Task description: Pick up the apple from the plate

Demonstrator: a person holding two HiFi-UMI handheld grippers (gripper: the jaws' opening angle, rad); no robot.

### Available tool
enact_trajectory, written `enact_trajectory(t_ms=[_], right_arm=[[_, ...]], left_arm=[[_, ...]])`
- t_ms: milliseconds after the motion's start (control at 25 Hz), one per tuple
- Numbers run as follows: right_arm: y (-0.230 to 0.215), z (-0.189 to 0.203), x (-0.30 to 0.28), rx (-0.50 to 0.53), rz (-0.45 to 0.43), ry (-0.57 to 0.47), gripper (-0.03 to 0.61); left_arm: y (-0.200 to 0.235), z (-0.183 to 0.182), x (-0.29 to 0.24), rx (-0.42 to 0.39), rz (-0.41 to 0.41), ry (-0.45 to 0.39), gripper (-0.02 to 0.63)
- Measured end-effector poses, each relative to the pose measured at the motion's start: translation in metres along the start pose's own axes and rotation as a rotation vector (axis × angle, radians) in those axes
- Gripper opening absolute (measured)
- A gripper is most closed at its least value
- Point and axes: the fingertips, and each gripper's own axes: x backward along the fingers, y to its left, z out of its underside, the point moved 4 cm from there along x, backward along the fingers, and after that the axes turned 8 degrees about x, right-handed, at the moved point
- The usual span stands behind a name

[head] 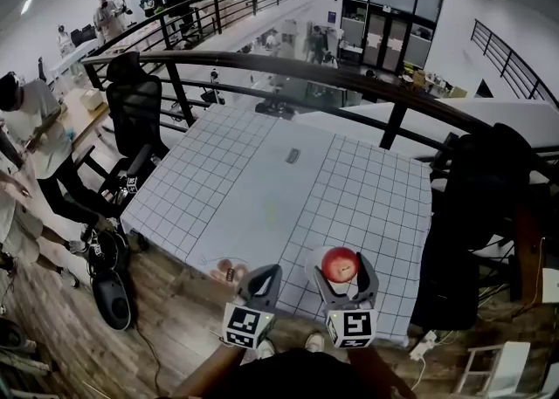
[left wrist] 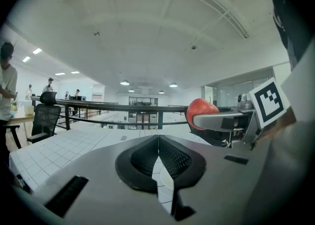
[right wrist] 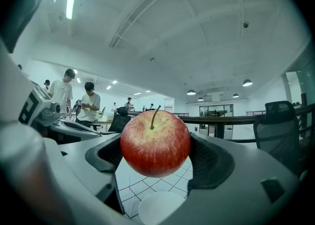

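A red apple [head: 340,263] with a stem hangs above the table, and my right gripper [head: 342,270] is shut on it, one jaw on each side. In the right gripper view the apple [right wrist: 155,143] fills the gap between the jaws, lifted off a white plate [right wrist: 160,208] that lies below it on the gridded table. In the head view only a sliver of the plate [head: 318,255] shows past the apple. My left gripper [head: 264,277] is held beside it to the left, shut and holding nothing. Its own view shows the jaws meeting [left wrist: 158,156], with the apple [left wrist: 201,111] off to the right.
The white gridded table [head: 262,188] carries a small dark object [head: 293,155] near its middle and a pinkish item [head: 225,268] at its front edge. A black office chair [head: 135,118] stands on the left, another [head: 489,183] on the right. A curved railing [head: 288,65] runs behind, and people stand at far left.
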Motion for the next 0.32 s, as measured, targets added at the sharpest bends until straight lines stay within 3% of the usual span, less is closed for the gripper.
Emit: enact_trajectory(t_ms=[320], right_arm=[[0.0005, -0.0009, 0.0005, -0.002, -0.007, -0.004, 0.426]], left_arm=[[-0.0025, -0.0045, 0.0, 0.001, 0.003, -0.009, 0.022]])
